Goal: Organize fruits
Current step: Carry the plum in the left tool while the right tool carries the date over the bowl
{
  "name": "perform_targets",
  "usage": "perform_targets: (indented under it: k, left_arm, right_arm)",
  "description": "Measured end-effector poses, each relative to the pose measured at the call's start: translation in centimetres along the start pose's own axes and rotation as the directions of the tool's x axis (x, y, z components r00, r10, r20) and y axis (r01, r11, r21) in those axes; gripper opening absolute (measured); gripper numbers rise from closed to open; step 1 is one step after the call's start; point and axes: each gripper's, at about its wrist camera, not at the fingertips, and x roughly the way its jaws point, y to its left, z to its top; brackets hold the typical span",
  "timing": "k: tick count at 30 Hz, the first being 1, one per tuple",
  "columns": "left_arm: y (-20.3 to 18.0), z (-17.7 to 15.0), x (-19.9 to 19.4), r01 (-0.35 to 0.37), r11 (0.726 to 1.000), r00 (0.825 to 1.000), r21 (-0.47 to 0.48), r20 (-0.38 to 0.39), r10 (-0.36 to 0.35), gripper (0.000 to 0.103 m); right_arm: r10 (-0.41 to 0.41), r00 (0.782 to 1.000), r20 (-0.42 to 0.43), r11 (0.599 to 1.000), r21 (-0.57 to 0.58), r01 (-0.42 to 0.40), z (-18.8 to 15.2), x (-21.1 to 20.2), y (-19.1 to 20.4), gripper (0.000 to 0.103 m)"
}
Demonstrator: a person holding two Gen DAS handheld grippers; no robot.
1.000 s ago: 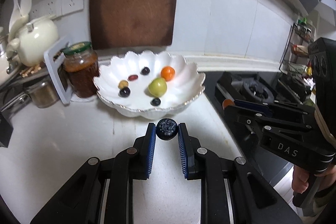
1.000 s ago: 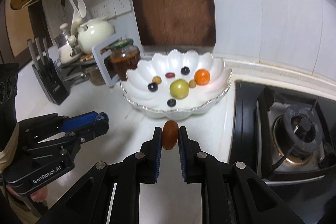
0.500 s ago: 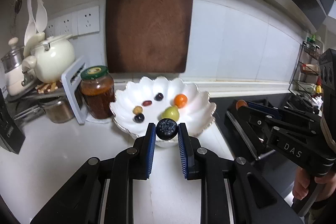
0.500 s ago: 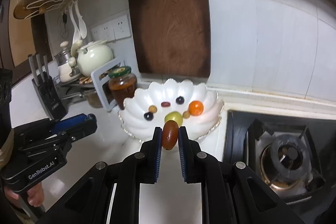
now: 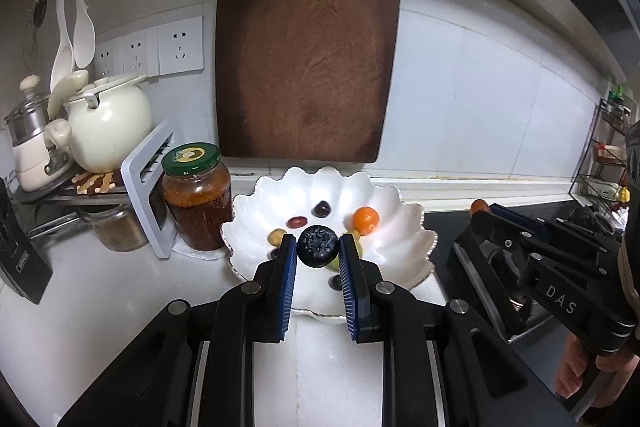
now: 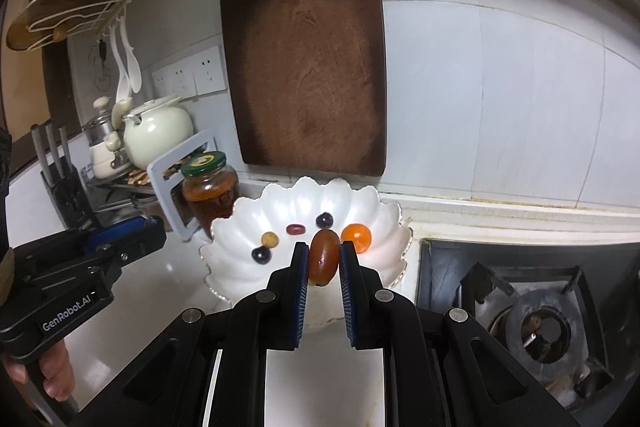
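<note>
My left tongs [image 5: 318, 251] clamp a dark wrinkled fruit [image 5: 318, 246], my right tongs [image 6: 324, 261] a brown date [image 6: 323, 257]; several fruits already lie in the white bowl [image 5: 404, 227], these two not yet.

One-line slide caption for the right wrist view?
Right gripper holds a brown oval fruit before the scalloped white bowl of small fruits.
</note>
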Motion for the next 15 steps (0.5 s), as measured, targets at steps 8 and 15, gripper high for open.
perform_targets:
  k: [8,15]
  left_arm:
    - [0.5,0.8,2.4,-0.025,1.000,1.000,0.003,-0.014,0.025,0.022]
    - [1.0,1.0,5.0,-0.049,0.999,0.997,0.011,-0.056,0.050,0.022]
  right_arm:
    - [-0.013,0.999,-0.048,1.000,0.003,0.014,0.4,3.2,-0.7,0.017]
    - [-0.032,0.996,-0.085,0.999,-0.001,0.032,0.6,5.8,-1.2,0.017]
